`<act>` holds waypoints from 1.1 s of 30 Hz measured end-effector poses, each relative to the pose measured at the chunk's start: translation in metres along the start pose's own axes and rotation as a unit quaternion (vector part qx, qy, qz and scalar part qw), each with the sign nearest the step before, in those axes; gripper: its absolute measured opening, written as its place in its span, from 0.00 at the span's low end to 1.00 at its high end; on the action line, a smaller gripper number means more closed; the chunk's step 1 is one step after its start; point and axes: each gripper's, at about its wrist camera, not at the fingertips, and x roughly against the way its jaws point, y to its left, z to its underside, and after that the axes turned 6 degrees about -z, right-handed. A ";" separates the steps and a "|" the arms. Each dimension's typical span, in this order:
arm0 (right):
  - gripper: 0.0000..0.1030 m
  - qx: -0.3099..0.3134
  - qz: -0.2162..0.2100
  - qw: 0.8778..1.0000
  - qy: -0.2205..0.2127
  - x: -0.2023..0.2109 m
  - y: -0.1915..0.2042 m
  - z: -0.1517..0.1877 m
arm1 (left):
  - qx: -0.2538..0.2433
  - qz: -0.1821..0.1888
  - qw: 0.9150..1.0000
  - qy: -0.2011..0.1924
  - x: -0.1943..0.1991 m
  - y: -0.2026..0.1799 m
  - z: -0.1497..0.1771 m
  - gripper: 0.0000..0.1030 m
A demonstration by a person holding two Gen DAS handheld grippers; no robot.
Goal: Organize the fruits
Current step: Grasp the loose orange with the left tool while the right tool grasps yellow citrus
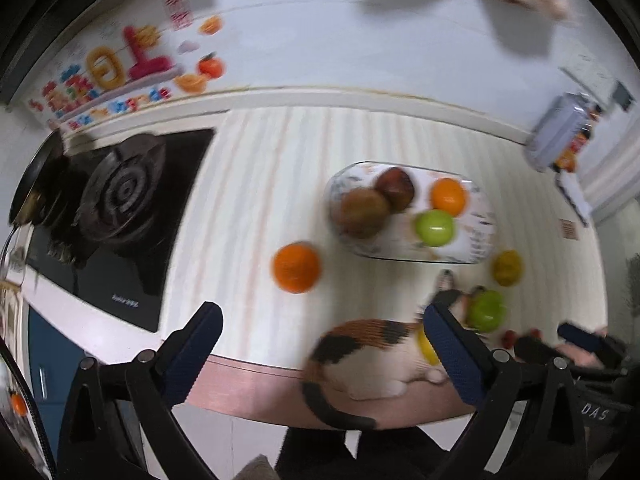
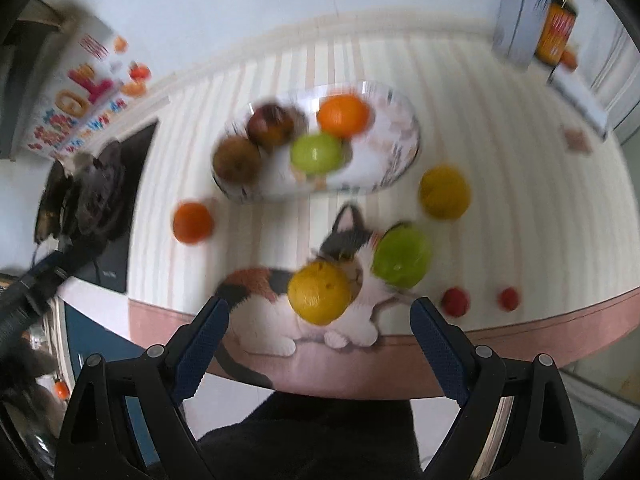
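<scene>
An oval patterned plate [image 1: 476, 240] [image 2: 400, 148] holds a brown fruit [image 1: 364, 212], a dark red fruit [image 1: 396, 188], an orange [image 1: 449, 196] and a green apple [image 1: 435, 227]. Loose on the striped cloth lie an orange [image 1: 297, 267] [image 2: 193, 223], a green apple [image 1: 486, 311] [image 2: 402, 256], two yellow fruits [image 2: 320, 293] [image 2: 444, 192] and two small red fruits [image 2: 455, 301]. My left gripper [image 1: 322, 344] is open above the table's front edge. My right gripper [image 2: 320, 332] is open, just short of the near yellow fruit.
A gas stove [image 1: 120, 200] with a pan [image 1: 36, 176] is at the left. A carton [image 2: 520, 12] and a bottle [image 2: 558, 16] stand at the back right. A cat picture [image 2: 320, 312] is printed on the cloth near the front edge.
</scene>
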 end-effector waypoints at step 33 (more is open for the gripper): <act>0.64 -0.032 0.017 0.994 0.101 -0.139 -0.013 -0.014 | -0.009 0.037 0.987 0.158 -0.196 0.004 -0.039 0.59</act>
